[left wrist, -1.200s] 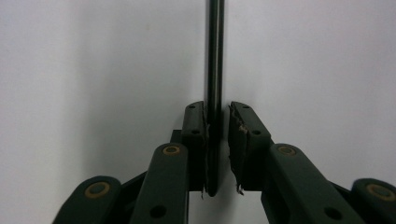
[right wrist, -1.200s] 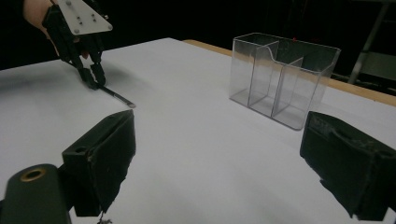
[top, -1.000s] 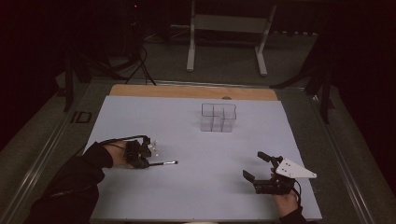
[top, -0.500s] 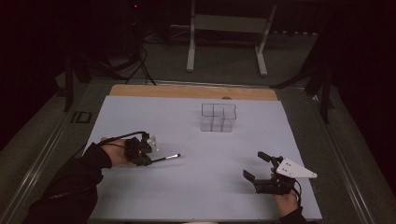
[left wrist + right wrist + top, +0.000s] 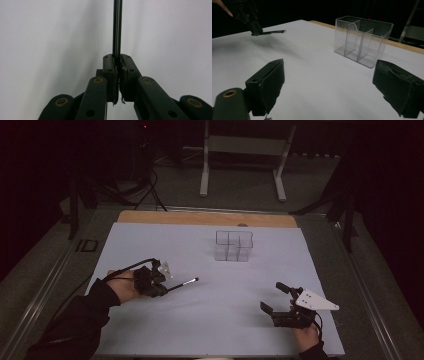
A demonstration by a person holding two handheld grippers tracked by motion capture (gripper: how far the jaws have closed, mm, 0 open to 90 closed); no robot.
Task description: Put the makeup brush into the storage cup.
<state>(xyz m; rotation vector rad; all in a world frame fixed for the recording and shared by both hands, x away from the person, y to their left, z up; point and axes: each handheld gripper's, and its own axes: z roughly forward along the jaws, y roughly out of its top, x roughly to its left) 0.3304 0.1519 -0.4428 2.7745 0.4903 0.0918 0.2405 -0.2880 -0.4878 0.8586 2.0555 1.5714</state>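
My left gripper (image 5: 167, 289) is shut on a thin dark rod (image 5: 184, 283) with a pale tip that points right toward the table's middle. In the left gripper view the jaws (image 5: 117, 60) are pressed together and the rod (image 5: 117, 27) runs straight up from them. My right gripper (image 5: 274, 297) stands open near the front right, nothing between its jaws (image 5: 329, 82). A clear plastic box (image 5: 234, 246) with several compartments stands upright beyond the middle. The right gripper view shows the box (image 5: 362, 40) ahead, and the left gripper (image 5: 253, 27) with the rod (image 5: 273, 32) at far left.
A pale sheet (image 5: 210, 325) covers the table, with a wooden strip (image 5: 200, 217) along its far edge. A metal stand (image 5: 245, 150) and cables (image 5: 145, 190) lie on the dark floor beyond. A small dark item (image 5: 90, 245) sits off the sheet's left edge.
My left gripper has shifted a little to the right and away from the person, carrying the rod; its tip now points farther toward the box. The right gripper has stayed put.
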